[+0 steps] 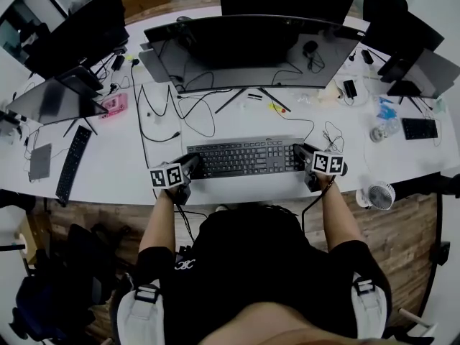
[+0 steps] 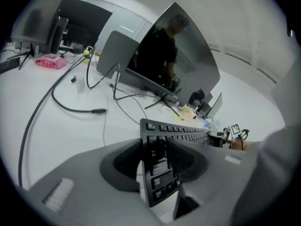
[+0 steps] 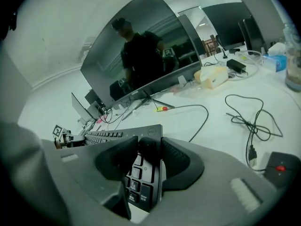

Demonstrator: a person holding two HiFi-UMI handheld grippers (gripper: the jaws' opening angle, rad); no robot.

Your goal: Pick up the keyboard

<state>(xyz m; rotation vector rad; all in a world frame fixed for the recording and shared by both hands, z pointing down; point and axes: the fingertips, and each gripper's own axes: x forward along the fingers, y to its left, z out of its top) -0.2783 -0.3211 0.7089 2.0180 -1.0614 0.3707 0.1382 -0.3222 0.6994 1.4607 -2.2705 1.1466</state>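
A black full-size keyboard [image 1: 244, 157] lies across the white desk [image 1: 115, 164] in front of me in the head view. My left gripper [image 1: 192, 165] is at its left end and my right gripper [image 1: 300, 155] at its right end. In the left gripper view the jaws [image 2: 157, 147] are closed on the keyboard's [image 2: 174, 133] short end, pads against its top and underside. In the right gripper view the right gripper [image 3: 146, 149] clamps the keypad end of the keyboard [image 3: 136, 173] the same way. Whether the keyboard is off the desk I cannot tell.
A wide curved monitor [image 1: 251, 49] stands just behind the keyboard, with loose cables [image 1: 190, 113] around its foot. A second keyboard [image 1: 72, 162] and a laptop [image 1: 57, 99] lie at the left. A small fan [image 1: 379, 195] and a small keyboard [image 1: 419, 128] sit at the right.
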